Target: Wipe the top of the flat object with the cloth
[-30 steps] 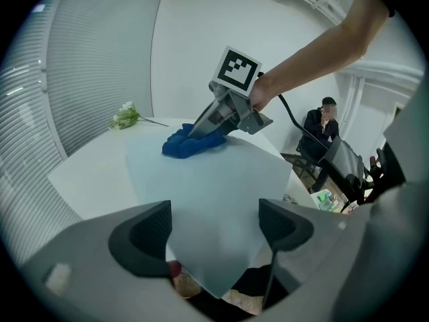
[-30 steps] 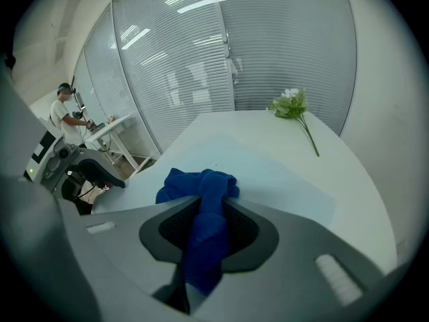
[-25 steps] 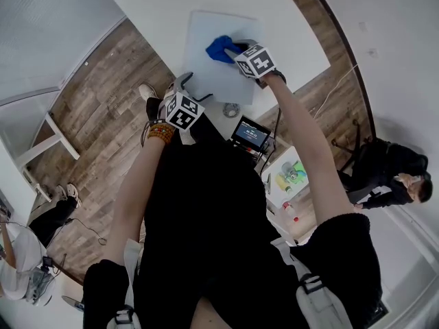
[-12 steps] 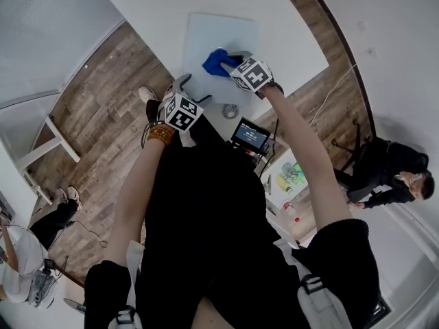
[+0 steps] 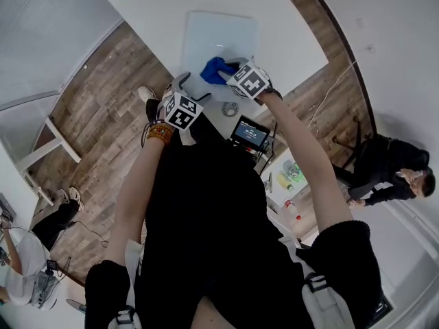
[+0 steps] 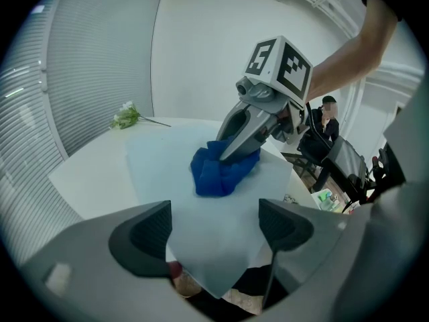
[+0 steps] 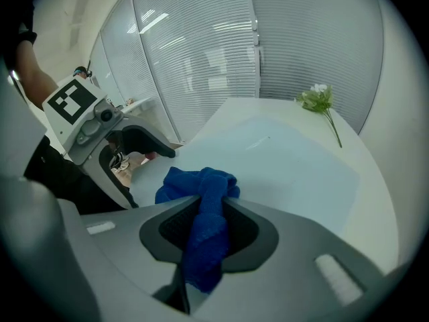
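A pale flat sheet (image 5: 219, 36) lies on the white table (image 5: 288, 26). My right gripper (image 5: 231, 68) is shut on a blue cloth (image 5: 215, 69) and presses it onto the near part of the sheet. In the right gripper view the cloth (image 7: 198, 183) is bunched between the jaws of my right gripper (image 7: 209, 210), over the sheet (image 7: 281, 159). My left gripper (image 5: 186, 82) stands open at the sheet's near corner. In the left gripper view that corner (image 6: 214, 253) lies between the jaws of my left gripper (image 6: 214, 227), with the cloth (image 6: 214, 176) and right gripper (image 6: 231, 154) beyond.
A green flower sprig (image 7: 320, 102) lies on the table's far side. Below the table's near edge sits a small screen (image 5: 250, 133) and a round metal part (image 5: 230, 110). A seated person (image 5: 391, 173) is at the right, over wood flooring.
My right gripper has dragged the blue cloth across the sheet toward its near edge and slightly left. The left gripper has stayed at the corner.
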`<state>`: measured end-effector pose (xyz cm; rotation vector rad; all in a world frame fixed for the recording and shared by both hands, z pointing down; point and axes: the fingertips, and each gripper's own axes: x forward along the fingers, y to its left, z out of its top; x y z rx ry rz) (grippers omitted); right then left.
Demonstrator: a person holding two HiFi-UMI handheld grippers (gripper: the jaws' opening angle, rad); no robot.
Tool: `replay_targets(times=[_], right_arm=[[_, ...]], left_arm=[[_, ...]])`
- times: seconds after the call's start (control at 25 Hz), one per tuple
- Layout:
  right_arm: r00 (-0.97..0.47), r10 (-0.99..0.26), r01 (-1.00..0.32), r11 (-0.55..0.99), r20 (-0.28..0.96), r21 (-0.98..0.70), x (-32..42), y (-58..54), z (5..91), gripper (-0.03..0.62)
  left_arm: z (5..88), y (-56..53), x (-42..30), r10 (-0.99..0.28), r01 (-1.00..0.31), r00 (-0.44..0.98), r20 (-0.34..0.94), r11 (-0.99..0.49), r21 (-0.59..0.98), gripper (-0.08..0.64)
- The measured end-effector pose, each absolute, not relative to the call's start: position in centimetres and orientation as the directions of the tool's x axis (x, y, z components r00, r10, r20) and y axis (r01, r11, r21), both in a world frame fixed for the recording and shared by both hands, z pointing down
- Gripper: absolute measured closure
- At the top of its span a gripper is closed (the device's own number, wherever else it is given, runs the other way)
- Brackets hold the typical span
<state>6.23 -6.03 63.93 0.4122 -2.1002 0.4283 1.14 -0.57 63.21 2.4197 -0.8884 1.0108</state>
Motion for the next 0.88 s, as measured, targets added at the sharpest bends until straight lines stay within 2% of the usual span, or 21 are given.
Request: replay_targets(times=[0.6,0.88], right_arm=[[-0.511,-0.059,-0.439,0.876,0.858,-0.201,7.0,-1.4,63.8,0.482],[-0.513,0.009,-0.393,0.886,0.858,-0.244,7.3,1.0,63.7,0.482]], left_arm=[[63.3,-0.6,1.4,-0.411,-0.673,0.546,0.73,-0.735,0.09,0.156],[63.2,-0.7,1.4,-0.413,-0.674,0.546,0.729,-0.733,0.089,0.156]])
